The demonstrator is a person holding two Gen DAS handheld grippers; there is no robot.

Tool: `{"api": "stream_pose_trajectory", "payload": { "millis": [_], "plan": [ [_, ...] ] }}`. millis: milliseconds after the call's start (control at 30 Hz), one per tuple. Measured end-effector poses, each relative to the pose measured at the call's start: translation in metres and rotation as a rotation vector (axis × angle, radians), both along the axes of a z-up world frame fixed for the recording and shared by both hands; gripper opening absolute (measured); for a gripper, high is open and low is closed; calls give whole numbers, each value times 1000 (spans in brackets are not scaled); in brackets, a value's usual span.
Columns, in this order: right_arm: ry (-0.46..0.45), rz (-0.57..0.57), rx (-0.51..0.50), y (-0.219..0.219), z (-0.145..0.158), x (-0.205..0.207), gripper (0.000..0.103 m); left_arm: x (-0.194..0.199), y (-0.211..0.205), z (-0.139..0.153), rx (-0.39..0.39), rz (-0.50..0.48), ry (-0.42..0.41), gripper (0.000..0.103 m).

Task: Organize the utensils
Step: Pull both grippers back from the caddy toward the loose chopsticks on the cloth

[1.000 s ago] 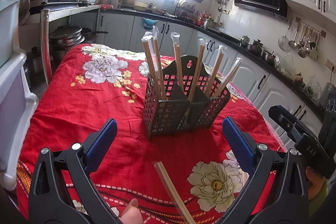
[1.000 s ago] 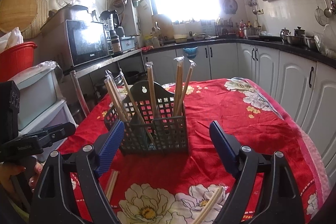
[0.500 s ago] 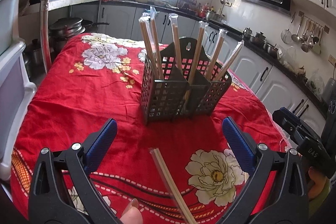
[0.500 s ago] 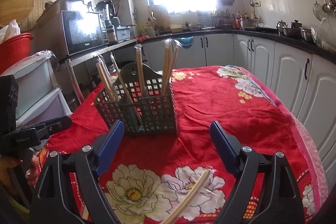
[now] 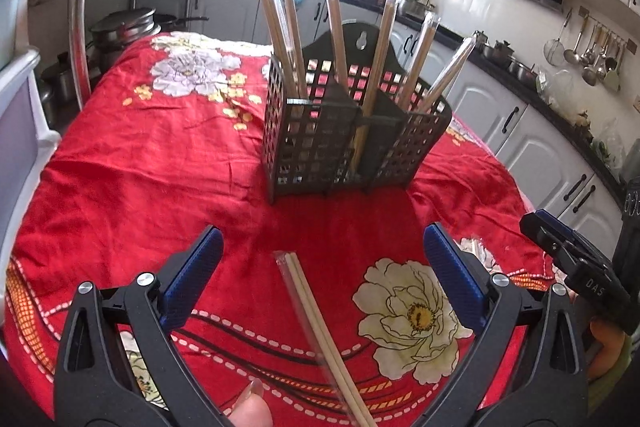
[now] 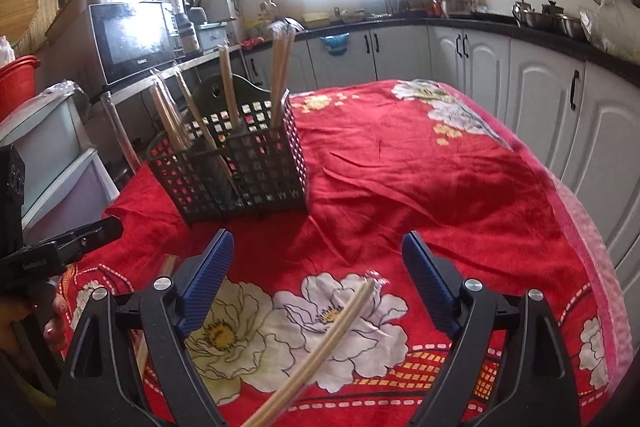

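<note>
A: In the dark slotted plastic utensil basket (image 5: 352,143) on the red floral tabletop (image 5: 160,163), several wrapped chopstick pairs already stand. What's left?

B: Your left gripper (image 5: 318,279) and right gripper (image 6: 318,279) are both spread wide and empty; one wrapped wooden chopstick pair (image 5: 320,327) lies below each.

We count six wrapped chopstick pairs (image 5: 334,39) standing in one basket (image 5: 352,143), and two pairs lying loose (image 5: 320,327) on the tabletop (image 5: 140,167).

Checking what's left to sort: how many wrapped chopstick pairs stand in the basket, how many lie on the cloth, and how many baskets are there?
Wrapped chopstick pairs standing in the basket: 6
Wrapped chopstick pairs lying on the cloth: 2
Basket: 1
Total: 9
</note>
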State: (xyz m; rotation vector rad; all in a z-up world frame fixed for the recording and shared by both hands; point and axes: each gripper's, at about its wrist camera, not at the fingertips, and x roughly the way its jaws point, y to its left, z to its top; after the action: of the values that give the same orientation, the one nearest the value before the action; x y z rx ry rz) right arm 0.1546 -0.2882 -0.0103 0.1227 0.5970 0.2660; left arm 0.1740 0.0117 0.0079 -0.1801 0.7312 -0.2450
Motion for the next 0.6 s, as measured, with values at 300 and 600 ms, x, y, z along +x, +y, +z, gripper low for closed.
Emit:
{"api": "stream_pose_trajectory", "payload": {
  "millis": [300, 600],
  "plan": [
    [76, 5, 9, -7, -17, 9, 84, 11, -5, -28, -12, -19, 90, 92],
    [175, 7, 4, -9, -37, 19, 84, 21, -12, -48, -5, -33, 150, 92]
  ]
}}
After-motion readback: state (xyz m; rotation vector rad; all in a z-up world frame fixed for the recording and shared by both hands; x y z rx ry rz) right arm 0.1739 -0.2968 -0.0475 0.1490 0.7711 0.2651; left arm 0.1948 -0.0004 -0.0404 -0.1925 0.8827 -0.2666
